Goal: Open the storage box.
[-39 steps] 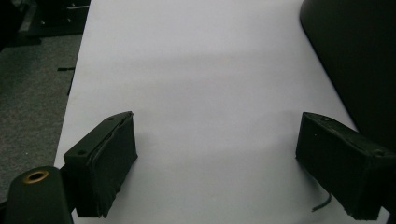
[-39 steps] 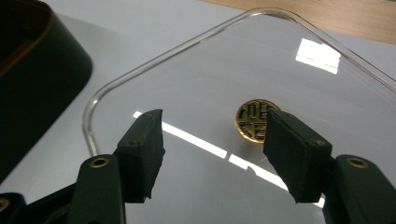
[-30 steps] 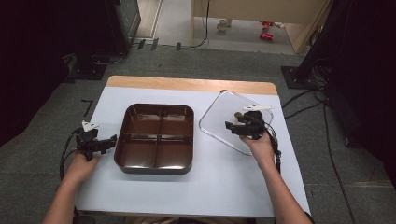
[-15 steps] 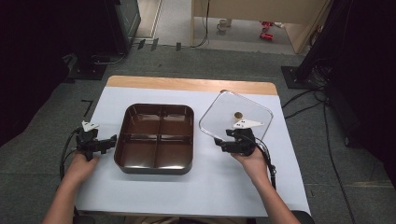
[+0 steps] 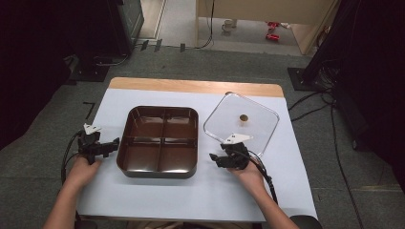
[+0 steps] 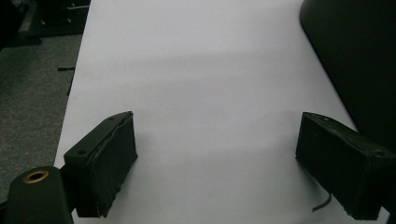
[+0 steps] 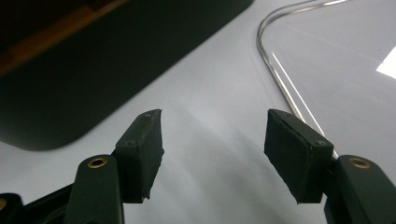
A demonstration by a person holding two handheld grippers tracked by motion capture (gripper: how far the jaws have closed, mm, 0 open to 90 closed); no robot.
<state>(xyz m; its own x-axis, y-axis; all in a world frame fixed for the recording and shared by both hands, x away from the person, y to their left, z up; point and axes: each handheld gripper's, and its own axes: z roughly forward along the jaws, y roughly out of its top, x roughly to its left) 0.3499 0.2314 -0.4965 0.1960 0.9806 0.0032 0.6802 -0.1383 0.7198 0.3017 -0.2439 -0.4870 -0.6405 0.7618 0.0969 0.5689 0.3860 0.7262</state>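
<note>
One brown tray (image 5: 161, 141) with four compartments sat on the table (image 5: 143, 191), cut off to a dark edge in both gripper views. One clear lid (image 5: 242, 125) lay just right of the tray, its rim faint. The left tongs (image 5: 112, 144), beside the tray's left wall, stood released; the right tongs (image 5: 213, 159), between tray and lid, had just been closing on nothing.

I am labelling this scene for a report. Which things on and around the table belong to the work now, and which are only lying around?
In the job:
- brown four-compartment tray
- clear lid, flat on the table beside the tray
- right gripper, open, near the lid's edge
- left gripper, open, left of the tray

Lying about:
- red items on the floor
- cables on the carpet
</note>
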